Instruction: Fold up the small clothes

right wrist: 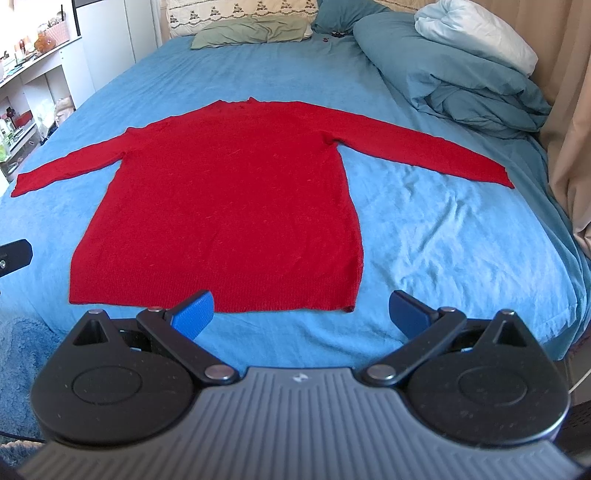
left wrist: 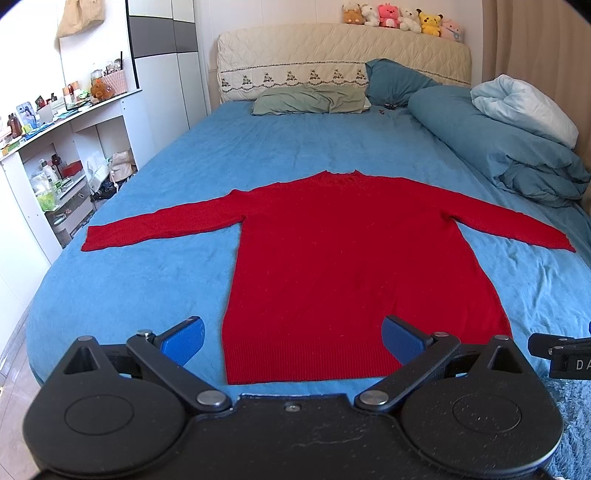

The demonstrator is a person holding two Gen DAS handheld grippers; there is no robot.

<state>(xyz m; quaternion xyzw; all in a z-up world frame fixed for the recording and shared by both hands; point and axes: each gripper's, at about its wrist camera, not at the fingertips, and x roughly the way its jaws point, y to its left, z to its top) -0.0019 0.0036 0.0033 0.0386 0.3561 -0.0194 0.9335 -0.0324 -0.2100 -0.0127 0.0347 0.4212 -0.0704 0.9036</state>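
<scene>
A red long-sleeved sweater (left wrist: 343, 258) lies flat on the blue bed sheet (left wrist: 155, 295), hem toward me, collar away, both sleeves spread out to the sides. It also shows in the right wrist view (right wrist: 229, 206). My left gripper (left wrist: 293, 338) is open and empty, hovering at the bed's near edge over the left part of the hem. My right gripper (right wrist: 301, 310) is open and empty, just short of the hem's right corner. The right gripper's edge shows in the left wrist view (left wrist: 561, 354).
A rolled blue and white duvet (left wrist: 509, 140) lies along the bed's right side. Pillows (left wrist: 310, 99) lie at the headboard, with plush toys (left wrist: 402, 18) on top. White shelves (left wrist: 55, 155) with clutter stand left of the bed. A curtain (right wrist: 569, 110) hangs on the right.
</scene>
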